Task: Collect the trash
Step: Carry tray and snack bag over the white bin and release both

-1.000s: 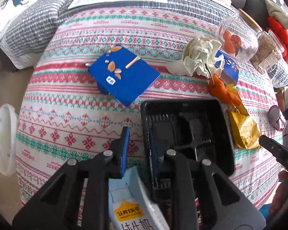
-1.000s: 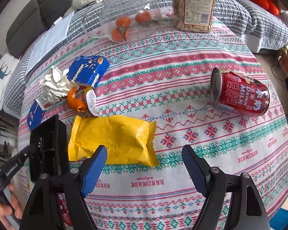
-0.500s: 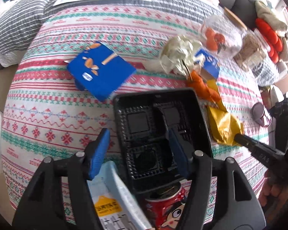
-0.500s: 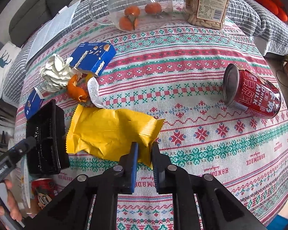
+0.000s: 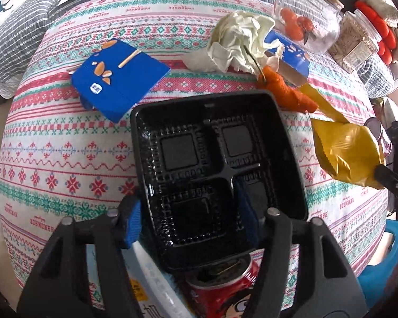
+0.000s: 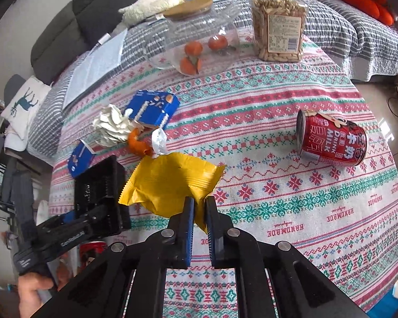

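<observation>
Litter spread over a clothed table (image 6: 291, 143), jars at its far edge

A compartment tray (image 5: 215, 159) overhung the near edge above a can (image 5: 223, 288) and a carton (image 5: 151, 288); a flat box (image 5: 119, 76) lay behind it to the left, a crumpled tissue (image 5: 238, 42), a second box (image 5: 289, 53) and a peel (image 5: 286, 92) behind it to the right. A snack bag (image 6: 172, 182) hung right of the tray, a tipped can (image 6: 331, 140) lay well to its right, a fruit jar (image 6: 196, 42) and a nut jar (image 6: 278, 26) stood behind
</observation>
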Demonstrator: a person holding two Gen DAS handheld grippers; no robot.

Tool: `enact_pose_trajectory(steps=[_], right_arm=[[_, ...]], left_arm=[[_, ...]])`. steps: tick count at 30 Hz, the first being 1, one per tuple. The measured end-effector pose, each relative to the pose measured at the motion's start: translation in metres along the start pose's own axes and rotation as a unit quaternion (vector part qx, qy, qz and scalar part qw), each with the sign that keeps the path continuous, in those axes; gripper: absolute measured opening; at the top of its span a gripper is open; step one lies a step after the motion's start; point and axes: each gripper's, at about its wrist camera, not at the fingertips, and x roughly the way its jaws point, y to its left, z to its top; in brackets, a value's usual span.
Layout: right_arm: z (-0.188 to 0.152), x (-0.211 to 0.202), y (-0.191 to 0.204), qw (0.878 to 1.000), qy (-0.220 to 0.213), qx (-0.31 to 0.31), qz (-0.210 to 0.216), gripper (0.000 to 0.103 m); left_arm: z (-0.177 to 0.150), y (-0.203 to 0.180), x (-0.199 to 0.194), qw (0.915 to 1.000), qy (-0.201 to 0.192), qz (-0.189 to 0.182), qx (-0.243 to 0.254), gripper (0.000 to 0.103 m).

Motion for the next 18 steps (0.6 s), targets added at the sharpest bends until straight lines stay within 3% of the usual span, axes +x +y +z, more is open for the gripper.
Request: enact_pose_trajectory(steps=[12, 18], right_arm=[[-0.007, -0.040, 0.020, 0.998, -0.048, -0.019, 0.028, 0.009], [-0.011, -0.045, 0.053, 0.996, -0.057, -0.047, 0.048, 0.009]], left_arm=[[-0.002, 0.015, -0.045, 0.9968, -0.064, -0.042, -0.023, 0.060], [-0.006, 0.043, -0.066, 0.9954, -0.089, -0.026, -0.026, 0.060]])
